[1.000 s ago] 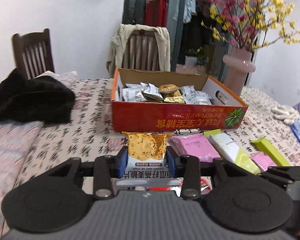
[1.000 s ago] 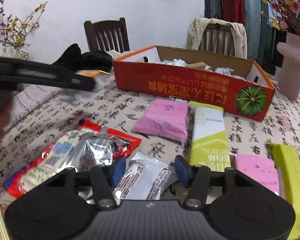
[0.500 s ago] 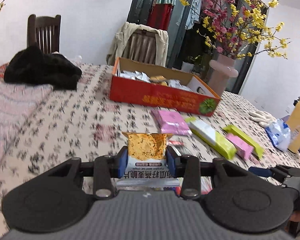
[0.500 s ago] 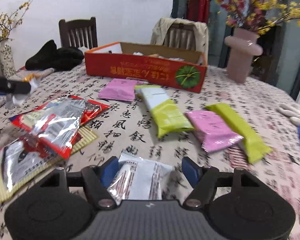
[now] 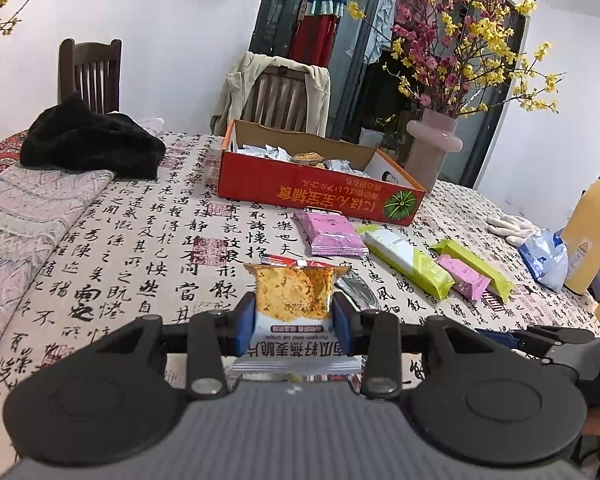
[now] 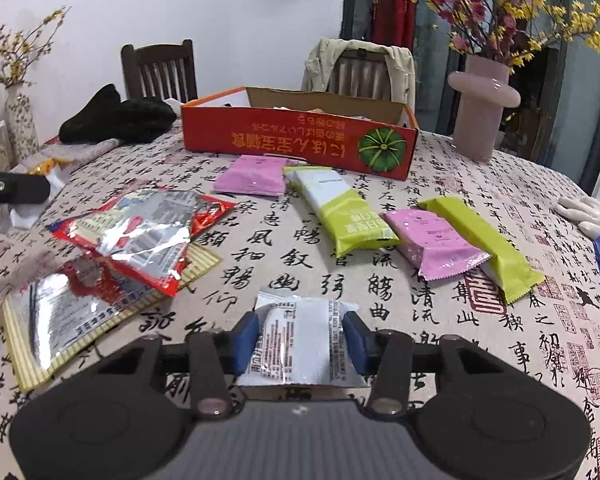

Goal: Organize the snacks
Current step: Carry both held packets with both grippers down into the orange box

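My left gripper [image 5: 294,328] is shut on a gold-and-white oat crisp packet [image 5: 294,292], held above the table well short of the red snack box [image 5: 320,196]. The box holds several small packets. My right gripper [image 6: 302,334] has its jaws closing, and its blue pads press the sides of a white-and-silver snack packet [image 6: 300,320] low over the tablecloth. Loose snacks lie between the grippers and the box [image 6: 296,144]: a pink packet [image 6: 250,176], a green-and-white bar [image 6: 340,208], another pink packet [image 6: 432,240], a green bar [image 6: 484,240] and red-and-silver bags [image 6: 140,232].
A pink vase [image 6: 482,116] with flowering branches stands right of the box. A black garment [image 6: 116,118] lies at the back left, with two chairs behind the table. White gloves [image 6: 588,210], a blue bag [image 5: 544,256] and a yellow carton [image 5: 592,224] sit at the right edge.
My left gripper has drawn back from the box, still holding the oat crisp packet. My right gripper swung right, spread its jaws wider, then closed them onto the white packet.
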A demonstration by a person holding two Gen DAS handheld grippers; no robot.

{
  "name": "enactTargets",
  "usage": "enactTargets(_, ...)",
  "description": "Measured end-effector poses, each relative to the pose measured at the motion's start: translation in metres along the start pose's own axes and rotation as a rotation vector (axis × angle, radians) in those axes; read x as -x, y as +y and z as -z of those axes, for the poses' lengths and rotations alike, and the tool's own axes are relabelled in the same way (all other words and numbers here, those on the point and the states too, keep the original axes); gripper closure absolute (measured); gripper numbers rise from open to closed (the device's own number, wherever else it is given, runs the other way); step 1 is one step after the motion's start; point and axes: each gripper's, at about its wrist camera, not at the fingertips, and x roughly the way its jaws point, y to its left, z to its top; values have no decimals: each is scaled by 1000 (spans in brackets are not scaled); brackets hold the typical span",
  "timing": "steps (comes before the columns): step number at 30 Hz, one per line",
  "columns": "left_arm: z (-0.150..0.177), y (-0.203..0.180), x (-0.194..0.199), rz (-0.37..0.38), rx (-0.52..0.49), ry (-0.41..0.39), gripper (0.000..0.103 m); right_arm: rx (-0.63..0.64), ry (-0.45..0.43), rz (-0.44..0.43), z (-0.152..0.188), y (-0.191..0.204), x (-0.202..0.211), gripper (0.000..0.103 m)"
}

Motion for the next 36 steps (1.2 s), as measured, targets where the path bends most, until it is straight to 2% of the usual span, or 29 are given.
enactTargets(7, -7, 6, 4, 18, 9, -14, 63, -6, -52, -19, -7, -7, 28, 61)
enactTargets(9, -22, 10, -2, 14, 4, -27, 63, 5, -79, -23, -16, -12, 35, 61)
enactTargets(12, -52, 9, -17, -8, -55, -71, 63, 15, -136, -46, -42, -23, 42, 61)
enactTargets(16, -105, 15, -55, 35, -84, -86, 63, -1, -166, -153, -89, -42, 31, 61)
enactTargets(21, -167, 24, -134, 6, -85, -56, 63, 76, -205, -71, -157, -56, -18, 61)
enactTargets(27, -197, 32, -228, -17, -108, 26, 63, -5, -119, -37, -225, -93, -124, 61)
enactTargets(31, -197, 40, -272, -33, -120, 68, 63, 21, -78, 71, -243, -105, -186, 61)
enactTargets(33, -194, 43, -287, -41, -132, 82, 63, 72, -61, 140, -243, -106, -213, 61)
enactTargets(36, -187, 47, -298, -50, -153, 92, 63, 176, -55, 195, -240, -98, -238, 59)
